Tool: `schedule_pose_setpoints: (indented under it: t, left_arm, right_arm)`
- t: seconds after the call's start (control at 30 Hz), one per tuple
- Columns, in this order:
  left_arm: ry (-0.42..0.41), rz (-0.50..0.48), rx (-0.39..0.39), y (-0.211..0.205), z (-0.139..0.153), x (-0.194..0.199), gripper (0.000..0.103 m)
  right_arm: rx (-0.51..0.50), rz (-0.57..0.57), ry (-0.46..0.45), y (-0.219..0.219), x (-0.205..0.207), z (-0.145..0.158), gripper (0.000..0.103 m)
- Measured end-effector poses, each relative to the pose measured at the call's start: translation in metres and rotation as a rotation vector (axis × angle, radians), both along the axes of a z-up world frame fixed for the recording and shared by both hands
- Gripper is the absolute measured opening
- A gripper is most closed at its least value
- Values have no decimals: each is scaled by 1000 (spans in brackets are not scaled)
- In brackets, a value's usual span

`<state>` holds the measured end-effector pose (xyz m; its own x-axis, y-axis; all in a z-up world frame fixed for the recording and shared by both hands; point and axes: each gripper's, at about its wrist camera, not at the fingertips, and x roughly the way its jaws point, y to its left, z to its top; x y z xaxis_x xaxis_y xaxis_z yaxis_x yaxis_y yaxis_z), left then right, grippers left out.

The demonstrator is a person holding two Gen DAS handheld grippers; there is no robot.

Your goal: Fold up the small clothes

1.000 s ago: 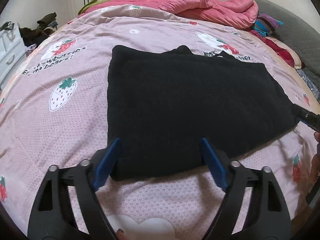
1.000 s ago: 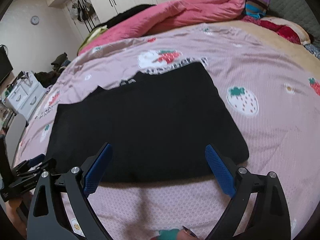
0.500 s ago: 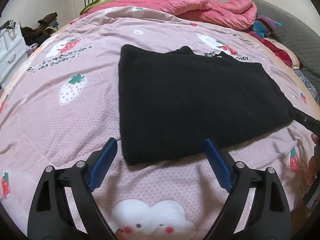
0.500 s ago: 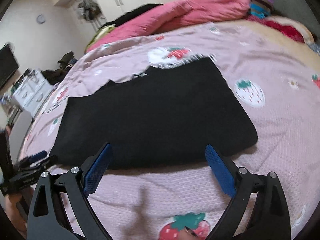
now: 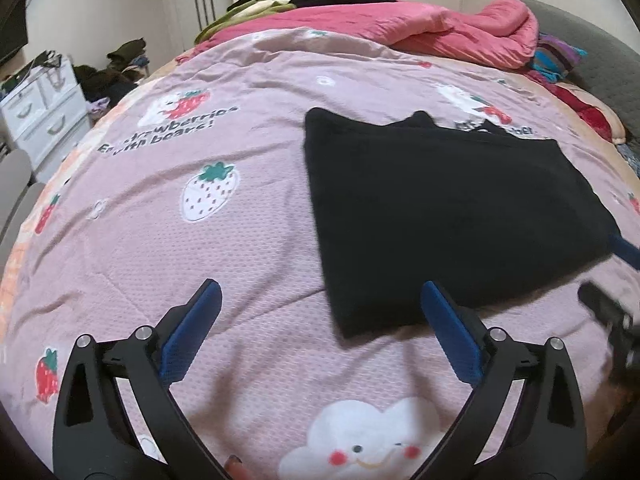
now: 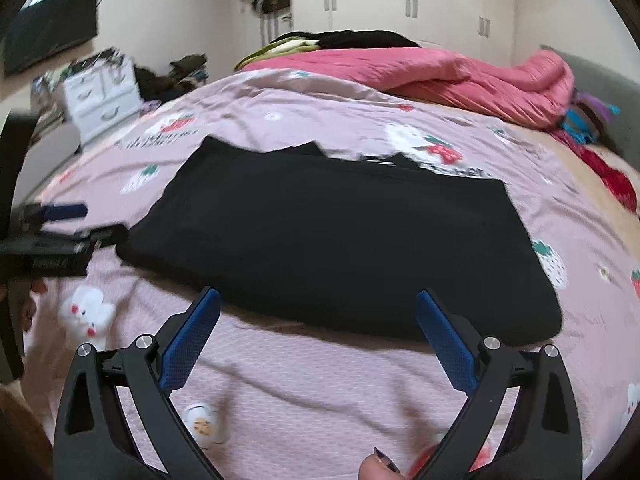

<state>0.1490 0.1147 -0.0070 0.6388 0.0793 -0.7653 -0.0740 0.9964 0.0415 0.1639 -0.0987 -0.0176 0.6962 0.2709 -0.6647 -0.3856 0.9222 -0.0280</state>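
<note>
Black garment (image 5: 448,216) lies folded flat on the bed (image 5: 240,240), left gripper (image 5: 320,332) opening with nothing between, right gripper (image 6: 318,336) wide and empty; risk: grabbing one layer would drag the fold apart.

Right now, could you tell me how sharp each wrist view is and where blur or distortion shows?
Left wrist view: mostly sharp, the black garment and bedspread print crisp; the right gripper at the right edge is smeared; fisheye bows the bed. Right wrist view: motion blur throughout, softening the bedspread lettering and the left gripper at the left edge; same fisheye curvature.
</note>
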Motion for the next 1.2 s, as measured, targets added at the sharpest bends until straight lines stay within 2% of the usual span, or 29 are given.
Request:
schedule_pose_setpoints:
  t: [0.2, 0.43, 0.67, 0.9, 1.07, 1.2]
  left_arm:
    - [4, 50, 11, 15, 0, 9, 94]
    - [2, 122, -46, 33, 3, 30, 93]
    - [12, 169, -108, 44, 2, 53, 93]
    - [14, 230, -141, 57, 3, 71, 93]
    - [19, 229, -173, 56, 2, 83, 93]
    - [26, 218, -157, 53, 1, 93, 93]
  right_arm:
    - [-74, 80, -24, 36, -6, -9, 98]
    - [-123, 154, -36, 69, -5, -13, 98]
    - [-263, 231, -68, 108, 2, -28, 98]
    - [-338, 277, -74, 127, 13, -41, 98]
    - [-368, 299, -88, 139, 25, -46, 98]
    - [-385, 315, -109, 144, 34, -48, 98]
